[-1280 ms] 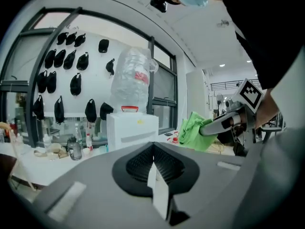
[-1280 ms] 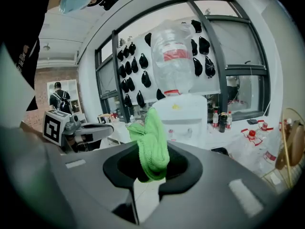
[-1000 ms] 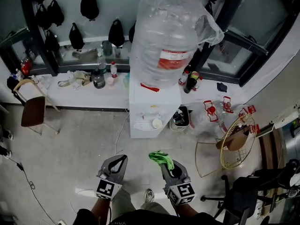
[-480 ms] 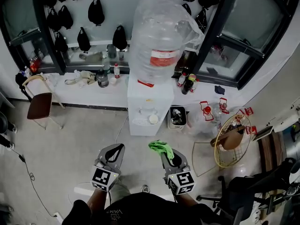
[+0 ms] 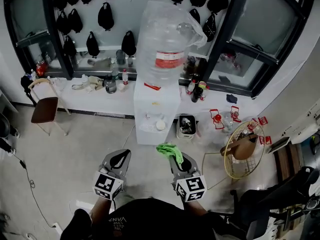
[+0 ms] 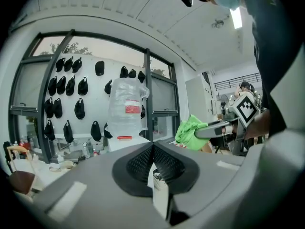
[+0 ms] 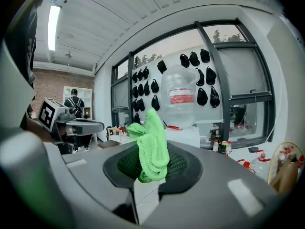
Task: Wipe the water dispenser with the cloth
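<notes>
The white water dispenser (image 5: 156,113) stands against the far window ledge with a big clear bottle (image 5: 165,49) on top; it shows too in the left gripper view (image 6: 125,108) and the right gripper view (image 7: 180,104). A bright green cloth (image 5: 169,150) is pinched in my right gripper (image 5: 176,156), bunched up between the jaws (image 7: 151,146). My left gripper (image 5: 119,158) is shut with nothing in it, jaws pressed together (image 6: 152,157). Both grippers hang over the floor, well short of the dispenser.
A wooden chair (image 5: 44,109) stands at the left. A bin (image 5: 187,125) sits right of the dispenser, with red-capped bottles (image 5: 220,118) and a wire basket (image 5: 243,154) further right. An office chair (image 5: 280,194) is at the lower right. Black bags (image 5: 105,15) hang on the wall.
The view has drawn back from the dispenser, which now looks smaller and higher. Both grippers have stayed low in the picture, the cloth still held in the right one.
</notes>
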### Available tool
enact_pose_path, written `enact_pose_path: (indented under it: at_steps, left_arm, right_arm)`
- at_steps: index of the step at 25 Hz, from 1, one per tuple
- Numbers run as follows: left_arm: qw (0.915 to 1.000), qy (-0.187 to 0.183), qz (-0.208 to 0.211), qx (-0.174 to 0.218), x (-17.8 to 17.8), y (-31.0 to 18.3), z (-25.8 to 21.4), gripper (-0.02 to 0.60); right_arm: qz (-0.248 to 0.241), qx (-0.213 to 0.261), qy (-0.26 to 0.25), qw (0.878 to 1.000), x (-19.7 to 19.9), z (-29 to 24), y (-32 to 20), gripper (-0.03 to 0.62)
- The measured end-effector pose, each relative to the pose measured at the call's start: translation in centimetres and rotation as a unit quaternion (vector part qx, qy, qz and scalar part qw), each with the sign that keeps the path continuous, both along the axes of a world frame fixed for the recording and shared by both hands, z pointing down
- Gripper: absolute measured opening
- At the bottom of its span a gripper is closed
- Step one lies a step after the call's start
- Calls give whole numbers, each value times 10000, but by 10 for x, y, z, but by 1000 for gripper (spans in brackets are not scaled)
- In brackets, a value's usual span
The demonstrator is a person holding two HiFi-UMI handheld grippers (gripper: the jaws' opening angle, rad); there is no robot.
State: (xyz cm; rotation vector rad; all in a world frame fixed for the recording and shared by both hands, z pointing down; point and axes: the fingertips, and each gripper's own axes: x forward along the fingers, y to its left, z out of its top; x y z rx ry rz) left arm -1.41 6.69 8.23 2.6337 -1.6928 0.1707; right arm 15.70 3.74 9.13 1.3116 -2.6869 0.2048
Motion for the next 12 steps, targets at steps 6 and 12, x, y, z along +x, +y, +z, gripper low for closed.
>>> enact_pose_path:
  at_steps: [6,12]
  left_arm:
    - [10000,38,-13,66,8,13,4,2]
    - [9999,32,-105,131,7,20,5,2]
  right_arm:
    - [-26,88,-47,9999,3,3,8,89]
    - [-28,80,-60,9999,6,9,13,89]
